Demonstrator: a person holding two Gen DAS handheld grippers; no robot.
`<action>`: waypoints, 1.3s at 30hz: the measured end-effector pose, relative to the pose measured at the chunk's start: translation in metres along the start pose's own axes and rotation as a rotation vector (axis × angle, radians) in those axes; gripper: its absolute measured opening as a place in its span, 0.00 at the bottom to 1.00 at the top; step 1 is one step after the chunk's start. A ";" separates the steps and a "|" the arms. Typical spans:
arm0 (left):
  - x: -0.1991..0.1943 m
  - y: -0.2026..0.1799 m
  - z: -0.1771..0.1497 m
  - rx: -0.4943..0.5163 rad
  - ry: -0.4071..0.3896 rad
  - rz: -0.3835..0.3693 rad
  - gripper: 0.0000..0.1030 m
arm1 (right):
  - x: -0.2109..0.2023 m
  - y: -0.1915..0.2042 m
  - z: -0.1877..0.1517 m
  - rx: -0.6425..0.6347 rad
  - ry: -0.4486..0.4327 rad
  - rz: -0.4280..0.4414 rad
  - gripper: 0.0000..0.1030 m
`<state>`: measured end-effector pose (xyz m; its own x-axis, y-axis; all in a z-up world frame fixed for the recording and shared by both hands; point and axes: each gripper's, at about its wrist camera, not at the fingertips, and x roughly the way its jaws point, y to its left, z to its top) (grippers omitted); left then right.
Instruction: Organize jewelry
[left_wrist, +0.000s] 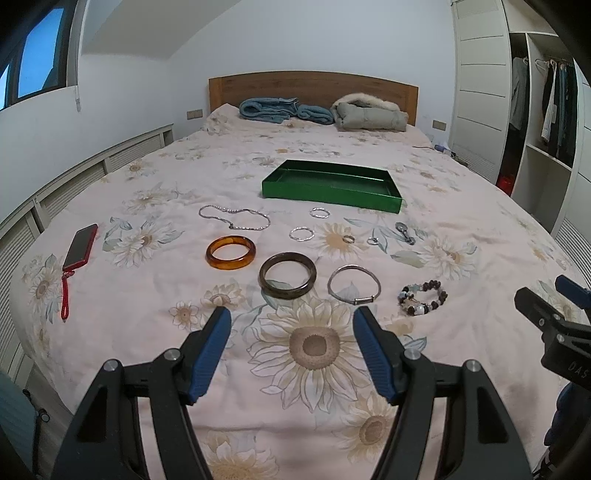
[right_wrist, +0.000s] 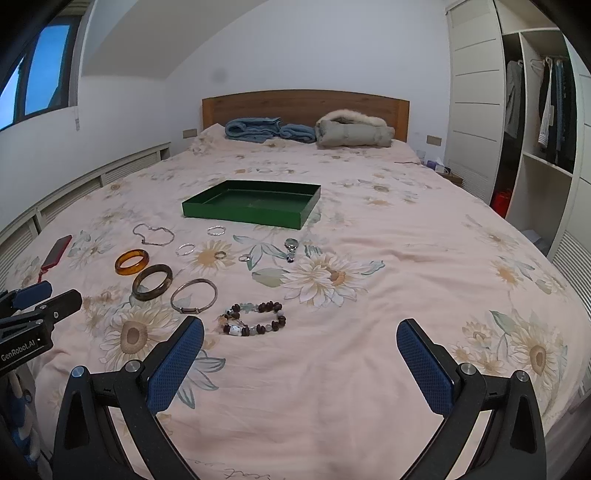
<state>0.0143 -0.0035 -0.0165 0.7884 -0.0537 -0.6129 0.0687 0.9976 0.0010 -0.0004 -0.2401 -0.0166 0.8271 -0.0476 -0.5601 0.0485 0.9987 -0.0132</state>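
Jewelry lies on a floral bedspread in front of an empty green tray (left_wrist: 384, 201) (right_wrist: 295, 221): an amber bangle (left_wrist: 231, 253) (right_wrist: 132, 261), a dark bangle (left_wrist: 287, 279) (right_wrist: 152, 282), a silver bangle (left_wrist: 354, 284) (right_wrist: 193, 296), a beaded bracelet (left_wrist: 423, 297) (right_wrist: 253, 318), a chain necklace (left_wrist: 234, 218) (right_wrist: 153, 234), several small rings (left_wrist: 301, 233) and a metal clasp (left_wrist: 404, 233) (right_wrist: 291, 249). My left gripper (left_wrist: 291, 317) is open and empty, short of the dark bangle. My right gripper (right_wrist: 300, 330) is open and empty, just near of the beaded bracelet.
A red phone with a strap (left_wrist: 79, 247) (right_wrist: 55, 253) lies at the left. Folded blue cloth (left_wrist: 282, 109) and a grey coat (left_wrist: 369, 114) lie at the headboard. A wardrobe (left_wrist: 535, 122) stands on the right, low cabinets (left_wrist: 55, 192) on the left.
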 end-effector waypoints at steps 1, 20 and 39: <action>0.000 0.000 0.000 0.002 0.001 0.000 0.65 | 0.000 0.001 0.000 -0.001 0.000 0.001 1.00; 0.007 0.004 0.003 -0.009 0.008 -0.001 0.65 | 0.005 0.006 0.003 -0.018 0.005 0.041 0.93; 0.064 -0.004 -0.004 -0.049 0.155 -0.175 0.63 | 0.052 0.001 -0.005 -0.014 0.114 0.164 0.63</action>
<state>0.0619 -0.0109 -0.0591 0.6632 -0.2222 -0.7147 0.1630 0.9749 -0.1518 0.0394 -0.2416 -0.0499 0.7547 0.1170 -0.6456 -0.0898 0.9931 0.0750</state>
